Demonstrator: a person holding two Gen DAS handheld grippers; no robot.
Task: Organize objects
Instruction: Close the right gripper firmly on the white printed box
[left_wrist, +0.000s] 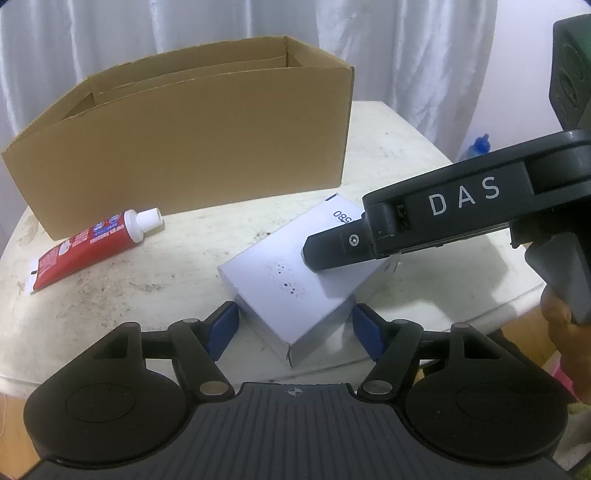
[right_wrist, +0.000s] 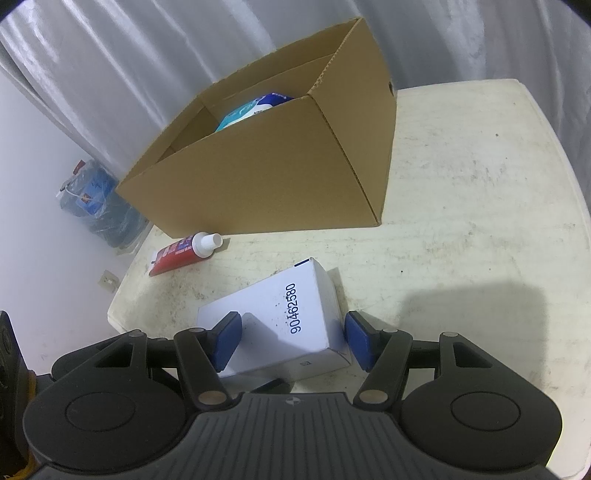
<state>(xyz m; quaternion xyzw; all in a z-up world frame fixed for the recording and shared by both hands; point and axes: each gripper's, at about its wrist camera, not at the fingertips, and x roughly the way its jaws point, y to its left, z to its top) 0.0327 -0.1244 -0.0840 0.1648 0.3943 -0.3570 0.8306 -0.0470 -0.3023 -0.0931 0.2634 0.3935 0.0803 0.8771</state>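
While white box (left_wrist: 291, 291) lies near table edge (left_wrist: 92, 373), both grippers (left_wrist: 295, 328) (right_wrist: 291, 339) straddle it, jaws apart, bare tabletop rightward.

Between the blue pads of the left gripper (left_wrist: 294, 330), a white box (left_wrist: 295, 280) of smooth, matt card is seen. Beyond it, matt brown corrugated cardboard forms the open carton (left_wrist: 192, 147), and a glossy red plastic tube (left_wrist: 92, 247) lies on the worn, speckled cream surface (left_wrist: 166, 273).
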